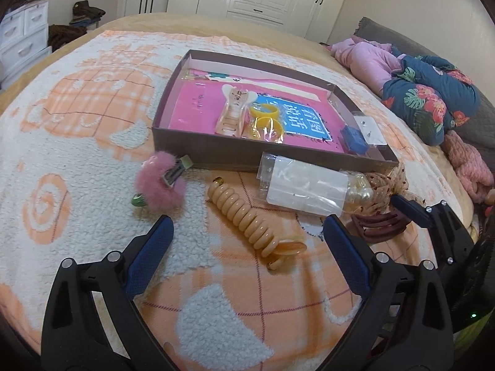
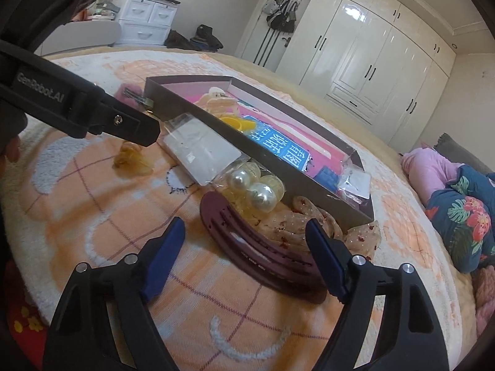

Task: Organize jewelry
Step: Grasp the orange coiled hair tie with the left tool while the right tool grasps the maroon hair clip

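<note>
A shallow brown box [image 1: 204,158] lies on the blanket and holds a clear hair claw [image 1: 234,109], yellow bangles [image 1: 266,119] and a blue item [image 1: 354,140]. My left gripper [image 1: 246,235] is open, its fingers either side of a beige spiral hair tie [image 1: 244,213]. A pink fluffy clip [image 1: 161,185] lies to its left. My right gripper [image 2: 244,236] is open around a dark red hair claw [image 2: 247,244]. A clear bag with pearl clips [image 2: 256,188] and a dotted scrunchie [image 2: 297,222] lie against the box [image 2: 191,111].
The orange and white blanket [image 1: 77,142] covers the bed. Pink and floral bedding [image 1: 427,99] is piled at the right. White wardrobes [image 2: 371,52] and drawers [image 2: 145,21] stand beyond. The left gripper's arm [image 2: 77,105] crosses the right wrist view.
</note>
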